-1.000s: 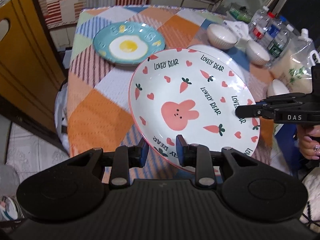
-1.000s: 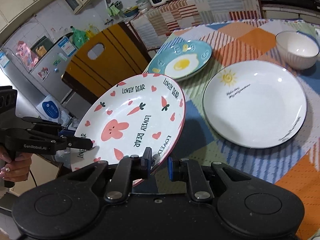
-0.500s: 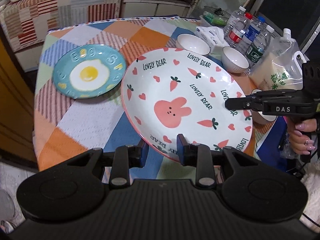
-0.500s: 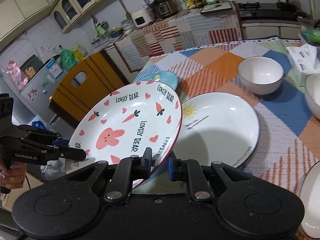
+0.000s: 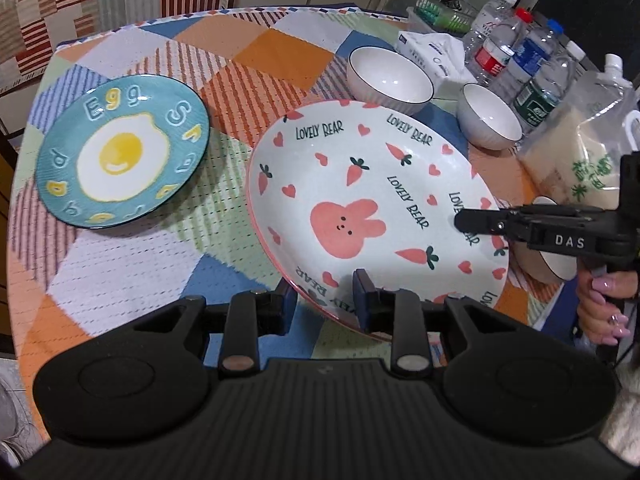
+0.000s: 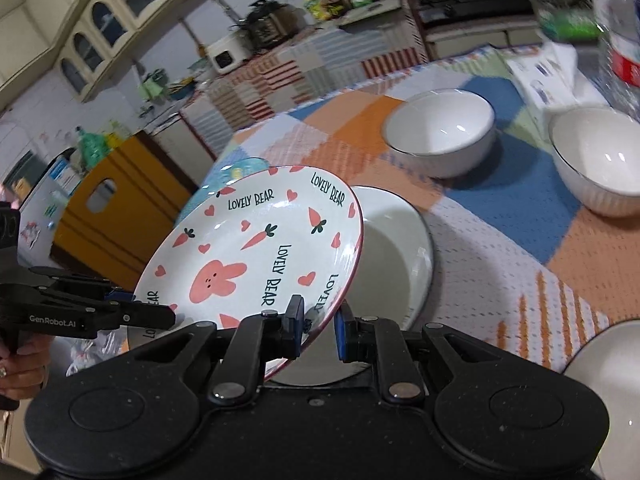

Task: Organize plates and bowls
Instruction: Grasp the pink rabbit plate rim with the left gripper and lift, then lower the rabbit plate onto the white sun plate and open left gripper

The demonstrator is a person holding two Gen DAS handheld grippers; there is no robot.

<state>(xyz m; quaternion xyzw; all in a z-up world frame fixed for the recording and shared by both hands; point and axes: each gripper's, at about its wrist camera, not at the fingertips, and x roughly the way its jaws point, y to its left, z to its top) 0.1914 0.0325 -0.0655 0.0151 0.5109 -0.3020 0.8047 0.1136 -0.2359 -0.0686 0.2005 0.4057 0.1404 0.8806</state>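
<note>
A white plate with a pink bunny, carrots and hearts (image 5: 360, 200) hangs tilted over the checked tablecloth, held from two sides. My left gripper (image 5: 324, 300) is shut on its near rim. My right gripper (image 6: 318, 324) is shut on the opposite rim, and it shows in the left wrist view as a black arm (image 5: 480, 220). Under the bunny plate lies a plain white plate (image 6: 400, 248), half covered. A teal egg plate (image 5: 120, 156) rests on the table to the left. Two white bowls (image 5: 390, 76) (image 5: 490, 116) stand behind.
Water bottles (image 5: 520, 60), a tissue box (image 5: 432, 52) and a pouch of pale liquid (image 5: 580, 152) crowd the back right corner. Another white dish (image 6: 608, 356) sits near the right edge. A person's hand (image 5: 604, 304) holds the right gripper. A yellow chair (image 6: 120, 208) stands beyond the table.
Both grippers have carried the bunny plate across the table. It now hangs over the plain white plate and hides its sun drawing; the bowls and bottles look nearer.
</note>
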